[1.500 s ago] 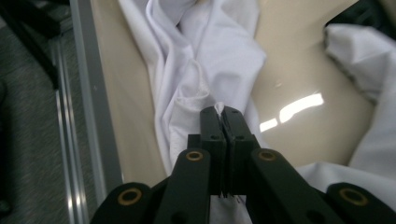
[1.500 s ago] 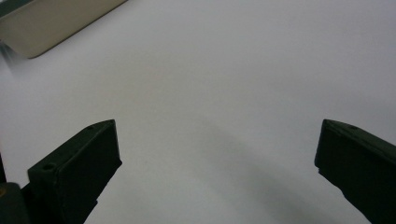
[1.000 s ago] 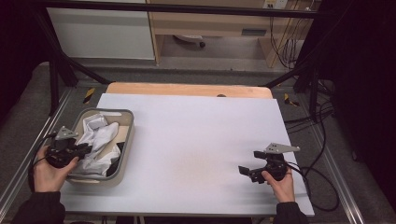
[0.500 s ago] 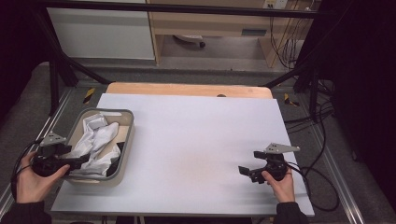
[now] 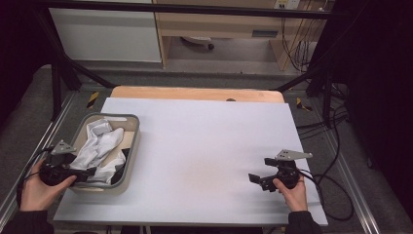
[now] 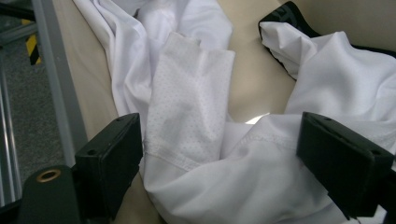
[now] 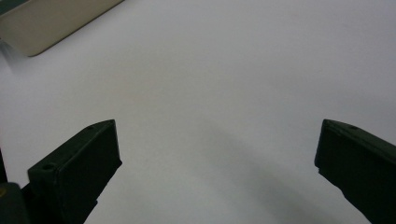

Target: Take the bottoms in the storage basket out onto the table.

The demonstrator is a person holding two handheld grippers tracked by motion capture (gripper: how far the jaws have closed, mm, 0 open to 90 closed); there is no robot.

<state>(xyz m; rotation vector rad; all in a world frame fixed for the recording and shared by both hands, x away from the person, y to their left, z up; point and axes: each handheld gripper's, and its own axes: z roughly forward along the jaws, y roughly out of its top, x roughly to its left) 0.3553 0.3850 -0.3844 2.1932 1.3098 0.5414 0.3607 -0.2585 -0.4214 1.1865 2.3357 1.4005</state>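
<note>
A beige plastic bin (image 5: 132, 127) with rounded corners and a grey rim sits at the left edge of the table (image 5: 209, 146), whose top is a smooth, matte white sheet with a strip of pale wood showing along its far side. In the bin lies a crumpled white garment (image 5: 100, 146), thin and soft, bunched in loose folds over a dark piece of cloth (image 5: 122, 158) that peeps out at the bin's near right corner.

The left gripper (image 5: 86, 171) is held at the bin's near left corner, pointing in over the rim. The left gripper view shows the garment (image 6: 196, 140) close up: one panel is a finely perforated mesh with a stitched hem, the rest is smooth fabric with a sewn seam, and the bin's flat beige floor shows between the folds. The black, blocky jaws have just been opening and now stand wide on either side of the fabric; cloth lies between them, but the pads do not press on it.

The right gripper (image 5: 255, 179) rests low over the bare table near its right front corner, well apart from the bin. Its jaws are spread wide with nothing between them.
</note>
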